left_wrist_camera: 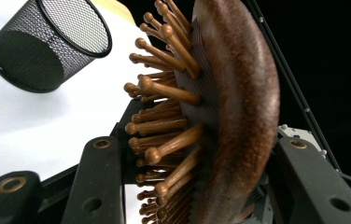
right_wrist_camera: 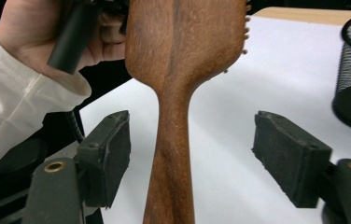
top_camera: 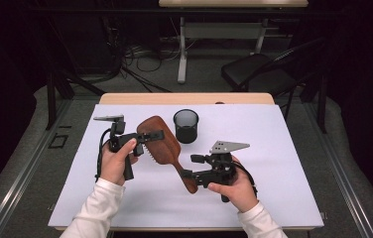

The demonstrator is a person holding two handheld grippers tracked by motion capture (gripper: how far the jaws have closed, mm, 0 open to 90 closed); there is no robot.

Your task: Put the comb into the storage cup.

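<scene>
High view first, reading from your left: your left gripper is clamping the head of the wooden hairbrush and holding it tilted above the white table cover, bristles facing down toward you. Left gripper view is confirming it, with one jaw lying among the bristle pins and the other pressing on the smooth back of the hairbrush. Just beyond the brush head, the black mesh cup is standing upright on the cover, apart from the brush. Moving right, the handle is running down to your right gripper, and right gripper view is showing the handle standing between the two pads with clear space on both sides, so this gripper is standing open and gripping nothing. You are looking to be in the middle of passing the brush to your left gripper alone, probably on its way into the cup. Next you are needing to draw your right gripper back clear of the handle, then swing the handle end over the cup mouth while keeping the left clamp firm.
</scene>
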